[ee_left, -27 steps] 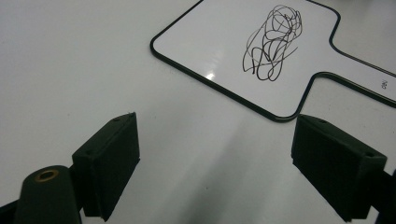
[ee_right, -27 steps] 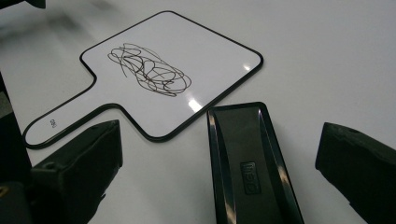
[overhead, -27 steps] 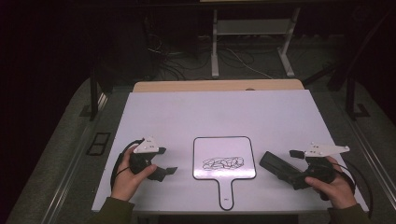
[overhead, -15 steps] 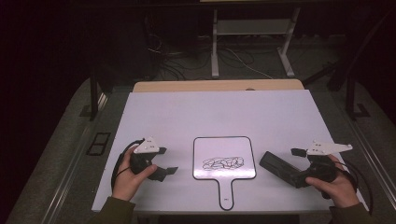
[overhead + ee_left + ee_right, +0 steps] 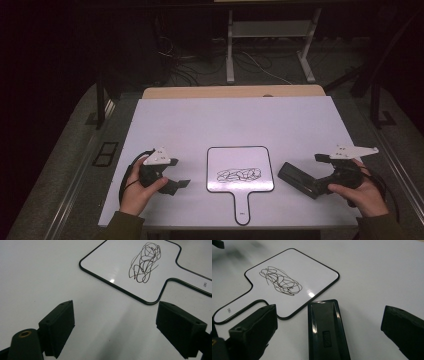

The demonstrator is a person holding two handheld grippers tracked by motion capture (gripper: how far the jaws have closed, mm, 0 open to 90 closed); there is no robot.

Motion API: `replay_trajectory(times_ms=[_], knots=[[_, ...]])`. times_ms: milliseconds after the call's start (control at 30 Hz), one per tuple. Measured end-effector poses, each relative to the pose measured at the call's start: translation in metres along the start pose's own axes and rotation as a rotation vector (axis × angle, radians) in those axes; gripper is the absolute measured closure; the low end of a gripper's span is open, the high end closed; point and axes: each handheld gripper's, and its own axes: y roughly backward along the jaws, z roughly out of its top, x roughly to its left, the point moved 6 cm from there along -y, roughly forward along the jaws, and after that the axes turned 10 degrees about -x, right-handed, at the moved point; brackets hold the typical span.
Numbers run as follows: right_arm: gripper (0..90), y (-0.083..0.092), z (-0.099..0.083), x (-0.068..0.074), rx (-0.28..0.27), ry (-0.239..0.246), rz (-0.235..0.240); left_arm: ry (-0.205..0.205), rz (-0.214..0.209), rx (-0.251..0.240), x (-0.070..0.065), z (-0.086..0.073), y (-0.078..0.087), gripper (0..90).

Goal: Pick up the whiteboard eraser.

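Worktop [image 5: 200, 125], white and flat, carrying a small white paddle-shaped whiteboard with a thin black border [image 5: 240, 170] near its front edge, handle pointing toward the person. Black scribble [image 5: 239, 174] drawn across the middle of the board face. Black rectangular plastic eraser block [image 5: 297, 179] lying flat just right of the board, close to its right edge but apart from it, long side angled.

Right hand-held gripper [image 5: 329, 330]: jaws spread wide, 1 on each side of the eraser block, neither pad touching it; block lying on the worktop between them, nothing gripped. Same gripper seen in the high view [image 5: 320, 187] low at the block's right end, grey 3-cornered plate on top, held in the right hand [image 5: 362, 192].

Left hand-held gripper [image 5: 115, 327]: jaws wide apart, bare worktop between them, whiteboard ahead and well clear of both pads. In the high view [image 5: 175, 185] resting left of the board, apart from it, held in the left hand [image 5: 137, 187].
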Motion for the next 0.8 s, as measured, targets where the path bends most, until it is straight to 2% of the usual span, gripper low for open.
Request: replay_trajectory(times_ms=[267, 533, 800], knots=[[0.0, -0.003, 0.008, -0.011, 0.007, 0.008, -0.013, 0.001, 0.006, 0.000, 0.001, 0.000, 0.001, 14.6], [0.0, -0.015, 0.016, -0.022, 0.028, 0.004, -0.009, -0.001, 0.007, 0.006, 0.001, -0.001, 0.001, 14.6], [0.0, -0.020, 0.012, -0.021, 0.065, 0.011, 0.002, -0.004, 0.003, 0.005, 0.001, -0.001, 0.000, 14.6]])
